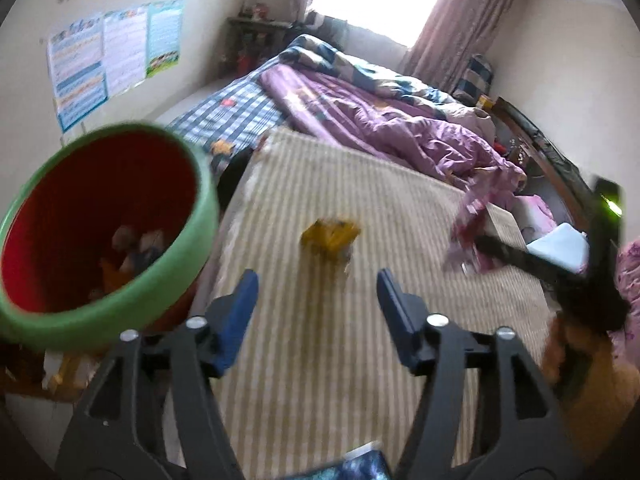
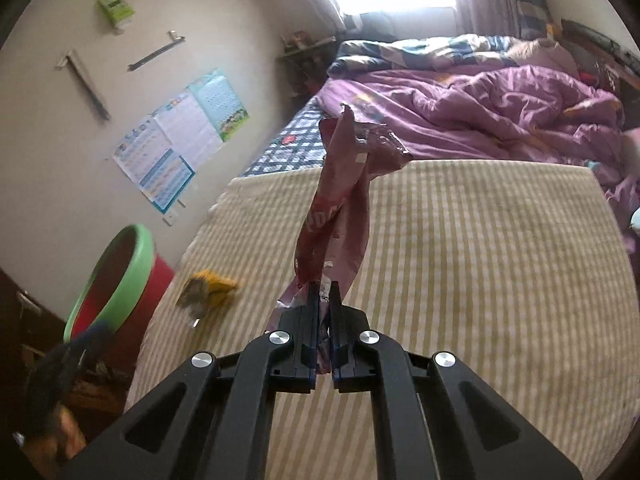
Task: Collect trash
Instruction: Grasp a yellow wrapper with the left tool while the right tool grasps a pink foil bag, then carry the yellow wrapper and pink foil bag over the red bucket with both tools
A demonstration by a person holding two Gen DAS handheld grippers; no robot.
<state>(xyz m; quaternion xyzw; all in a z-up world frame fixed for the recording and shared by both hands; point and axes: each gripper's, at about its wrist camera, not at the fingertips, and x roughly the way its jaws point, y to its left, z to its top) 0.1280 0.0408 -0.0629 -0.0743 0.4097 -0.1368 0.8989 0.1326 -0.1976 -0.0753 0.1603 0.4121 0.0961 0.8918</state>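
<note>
My right gripper [image 2: 325, 292] is shut on a crumpled pink wrapper [image 2: 340, 200] and holds it up above the striped mat [image 2: 480, 264]. The wrapper also shows in the left wrist view [image 1: 478, 220] at the right. My left gripper [image 1: 316, 280] is open and empty above the mat [image 1: 360, 200], just short of a yellow wrapper [image 1: 330, 238] lying on it. The yellow wrapper also shows in the right wrist view [image 2: 208, 290] near the mat's left edge. A red bin with a green rim [image 1: 208, 184] stands left of the bed and holds some trash; it also shows in the right wrist view [image 2: 132, 276].
Purple and checked quilts [image 1: 380, 120] are piled at the far end of the bed. Posters [image 1: 108, 56] hang on the left wall. A shelf [image 1: 256, 40] stands near the window. A dark headboard [image 1: 560, 160] and clutter lie to the right.
</note>
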